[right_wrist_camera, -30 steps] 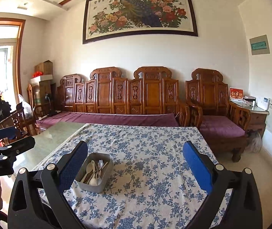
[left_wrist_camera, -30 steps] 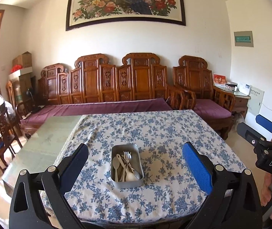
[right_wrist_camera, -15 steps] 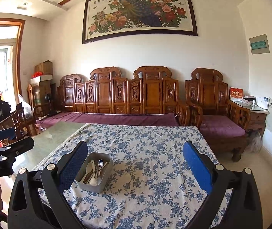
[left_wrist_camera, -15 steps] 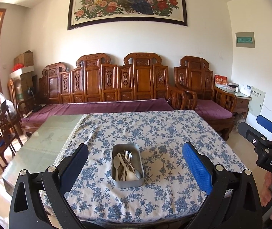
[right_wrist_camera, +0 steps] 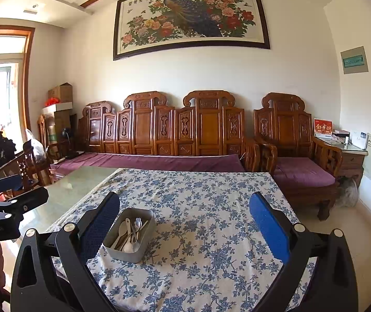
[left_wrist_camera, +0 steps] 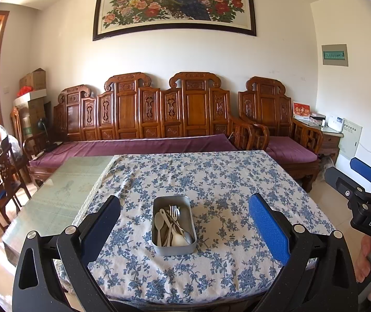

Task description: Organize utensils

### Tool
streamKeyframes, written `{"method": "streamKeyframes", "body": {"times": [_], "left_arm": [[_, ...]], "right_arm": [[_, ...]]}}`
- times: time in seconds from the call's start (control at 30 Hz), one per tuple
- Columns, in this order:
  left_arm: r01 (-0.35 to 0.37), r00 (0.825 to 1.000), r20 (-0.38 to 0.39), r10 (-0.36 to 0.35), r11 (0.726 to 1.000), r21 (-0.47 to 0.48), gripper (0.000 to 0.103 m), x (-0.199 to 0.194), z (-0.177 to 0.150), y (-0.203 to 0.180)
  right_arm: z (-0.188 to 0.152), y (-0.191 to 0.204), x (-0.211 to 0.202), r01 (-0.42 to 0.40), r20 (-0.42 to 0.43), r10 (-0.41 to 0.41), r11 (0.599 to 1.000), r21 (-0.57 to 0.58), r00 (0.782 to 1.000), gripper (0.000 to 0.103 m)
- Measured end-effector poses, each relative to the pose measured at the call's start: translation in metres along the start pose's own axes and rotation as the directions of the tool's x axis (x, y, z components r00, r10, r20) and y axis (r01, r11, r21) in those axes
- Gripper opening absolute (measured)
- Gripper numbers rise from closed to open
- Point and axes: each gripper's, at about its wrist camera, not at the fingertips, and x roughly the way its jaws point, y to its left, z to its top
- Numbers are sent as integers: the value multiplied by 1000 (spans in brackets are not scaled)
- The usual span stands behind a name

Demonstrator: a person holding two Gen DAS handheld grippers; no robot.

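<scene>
Sitting alone on floral tablecloth [left_wrist_camera: 211, 176], tin [left_wrist_camera: 174, 247] holds jumbled, perhaps plastic, utensils [left_wrist_camera: 171, 223].

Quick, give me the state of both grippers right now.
Left gripper: open, jaws wide apart, holding nothing.
Right gripper: open, jaws wide apart, holding nothing.

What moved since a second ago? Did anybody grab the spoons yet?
Almost nothing moved. The left gripper tipped up a tiny bit, so the grey tin sits slightly lower in its view. Nothing was grabbed or let go: both grippers stay open and empty, the right gripper too. The spoons and fork stay in the tin on the flowered tablecloth.
</scene>
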Motion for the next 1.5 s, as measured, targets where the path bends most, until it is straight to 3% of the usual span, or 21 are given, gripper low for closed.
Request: {"method": "streamKeyframes", "body": {"times": [1.5], "left_arm": [[7, 1000, 11, -7, 1000, -5, 95, -4, 3, -4]], "right_arm": [[5, 5, -5, -1, 6, 1, 1000, 3, 1000, 100]]}}
